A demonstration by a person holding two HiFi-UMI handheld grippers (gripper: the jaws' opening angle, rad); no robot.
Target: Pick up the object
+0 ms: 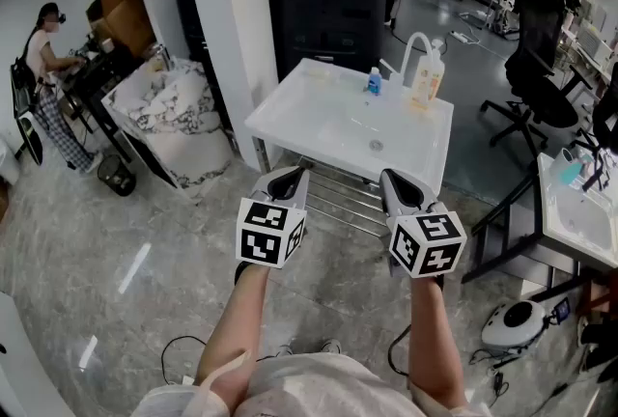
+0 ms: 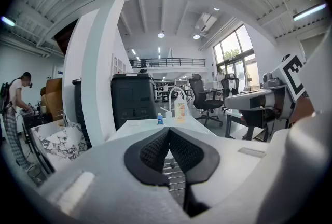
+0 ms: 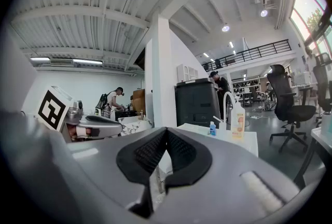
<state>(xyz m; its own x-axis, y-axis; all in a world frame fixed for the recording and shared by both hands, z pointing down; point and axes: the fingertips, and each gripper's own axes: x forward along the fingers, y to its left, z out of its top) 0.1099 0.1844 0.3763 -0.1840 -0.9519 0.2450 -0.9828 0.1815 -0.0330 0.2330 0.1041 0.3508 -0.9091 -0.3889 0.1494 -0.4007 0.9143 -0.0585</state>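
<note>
Both claws were held side by side, nearly level, just short of the near edge of the white sink surface (image 1: 319,130). L claw (image 1: 287,176) was pinched fully together w/ nothing btwn its pads; R claw (image 1: 398,179) was likewise closed tight & empty. Neither touched anything. A small blue bottle (image 1: 374,82), prob. the thing to pick up, stood upright at the far rim, just beside the white tap (image 1: 413,53), w/ a taller soap bottle (image 1: 426,77) to its right, all well apart from both claws. A black cabinet (image 1: 328,0) stood behind the surface, an office chair (image 1: 541,68) off to the right & a person (image 1: 43,58) at far left
</note>
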